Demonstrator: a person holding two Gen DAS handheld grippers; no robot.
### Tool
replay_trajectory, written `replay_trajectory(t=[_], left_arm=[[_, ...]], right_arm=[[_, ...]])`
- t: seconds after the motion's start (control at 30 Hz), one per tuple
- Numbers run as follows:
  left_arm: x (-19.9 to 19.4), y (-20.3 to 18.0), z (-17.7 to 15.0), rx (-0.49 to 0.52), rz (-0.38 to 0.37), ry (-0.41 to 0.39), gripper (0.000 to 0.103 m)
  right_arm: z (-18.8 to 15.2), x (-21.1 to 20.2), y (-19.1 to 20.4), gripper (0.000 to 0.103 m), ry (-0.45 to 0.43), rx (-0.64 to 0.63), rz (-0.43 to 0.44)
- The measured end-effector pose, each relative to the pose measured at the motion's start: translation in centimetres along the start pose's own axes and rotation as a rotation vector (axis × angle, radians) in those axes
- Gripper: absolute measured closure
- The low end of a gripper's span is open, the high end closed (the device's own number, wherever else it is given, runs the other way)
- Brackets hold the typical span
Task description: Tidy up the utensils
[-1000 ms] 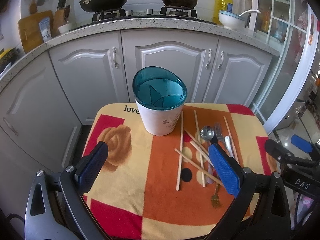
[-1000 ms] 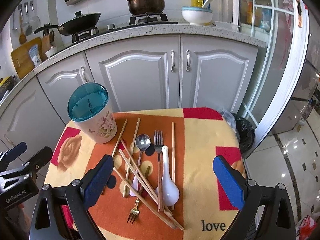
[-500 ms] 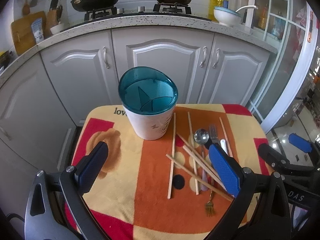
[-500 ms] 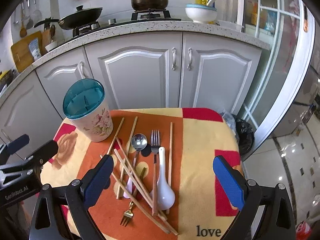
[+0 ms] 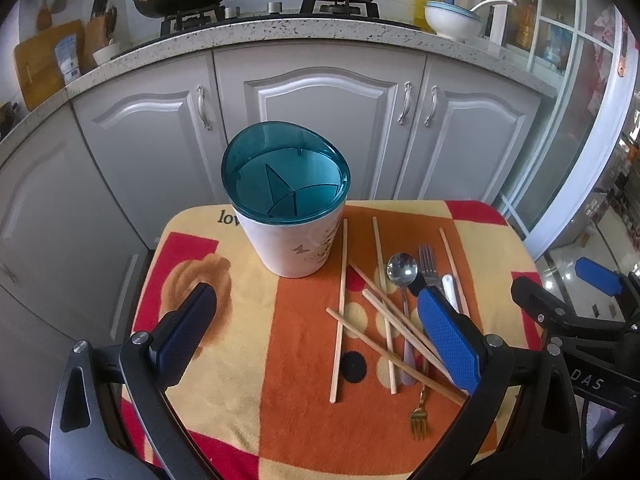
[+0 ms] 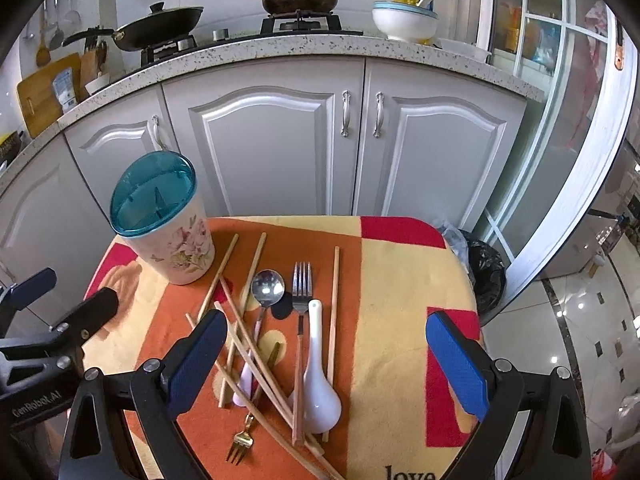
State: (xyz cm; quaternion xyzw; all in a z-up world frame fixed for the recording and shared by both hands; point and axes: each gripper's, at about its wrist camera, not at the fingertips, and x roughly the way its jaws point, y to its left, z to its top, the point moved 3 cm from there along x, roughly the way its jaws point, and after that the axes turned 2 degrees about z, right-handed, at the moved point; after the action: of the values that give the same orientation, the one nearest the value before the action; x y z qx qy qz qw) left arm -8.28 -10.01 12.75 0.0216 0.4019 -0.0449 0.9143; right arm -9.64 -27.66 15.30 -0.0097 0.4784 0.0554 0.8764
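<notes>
A white flowered utensil holder with a teal divided lid stands upright at the back left of a small cloth-covered table; it also shows in the right wrist view. Right of it lie several wooden chopsticks, a metal spoon, a steel fork, a white ceramic spoon and a small gold fork. My left gripper is open and empty above the table's front. My right gripper is open and empty above the utensil pile.
Grey kitchen cabinets stand close behind the table, with a stone counter, wok and pot above. A black rubbish bag sits on the floor at the right. A glass door is at the right.
Both grippers have drifted slightly relative to the table, so the holder and utensils sit a little differently in view. Both stay open and nothing on the table has moved.
</notes>
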Motion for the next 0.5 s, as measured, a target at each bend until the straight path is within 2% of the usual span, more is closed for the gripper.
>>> replay_trajectory(t=[0.5], left_arm=[[2.3,0.2,-0.1,-0.003,0.026,0.022,0.002]], right_arm=[[-0.4,2.6,-2.0,0.003,0.056,0.022,-0.026]])
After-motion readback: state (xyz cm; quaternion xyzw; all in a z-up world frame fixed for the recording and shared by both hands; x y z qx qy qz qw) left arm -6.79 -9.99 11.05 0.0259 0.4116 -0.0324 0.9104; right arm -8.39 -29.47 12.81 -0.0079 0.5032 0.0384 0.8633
